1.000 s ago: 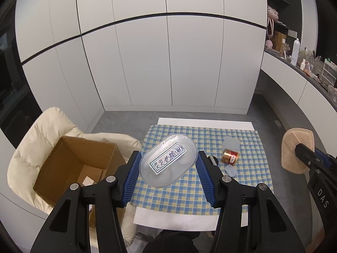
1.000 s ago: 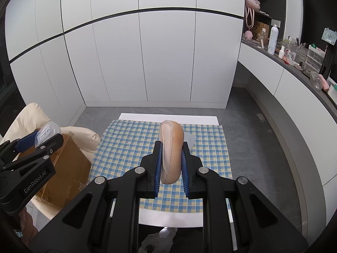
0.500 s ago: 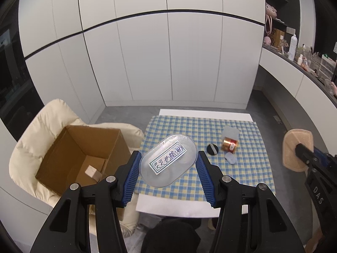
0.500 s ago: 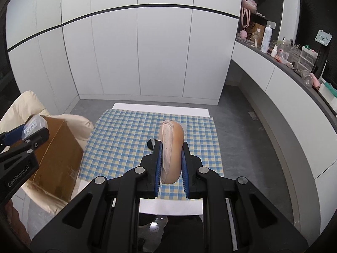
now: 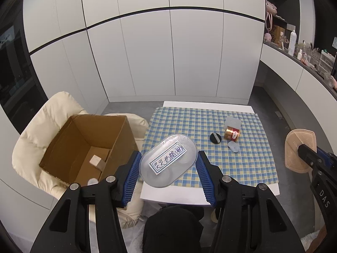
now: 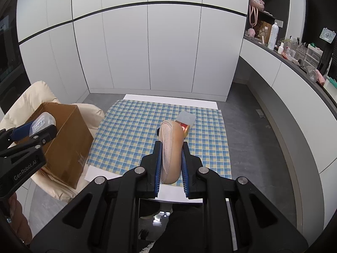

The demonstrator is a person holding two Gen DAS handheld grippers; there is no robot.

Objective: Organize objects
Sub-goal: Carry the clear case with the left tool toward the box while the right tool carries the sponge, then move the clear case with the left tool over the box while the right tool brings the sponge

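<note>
Both grippers are tilted downward, pointing forward and down. The left gripper (image 5: 168,164) has its two blue pads pressed against the sides of a clear oval container (image 5: 168,160), with the jaws standing quite wide around it. The right gripper (image 6: 171,164) has its jaws nearly together, and they clamp a beige insole (image 6: 170,147) that stands on its edge between the pads. In the right wrist view, the left gripper appears at the left edge.
</note>
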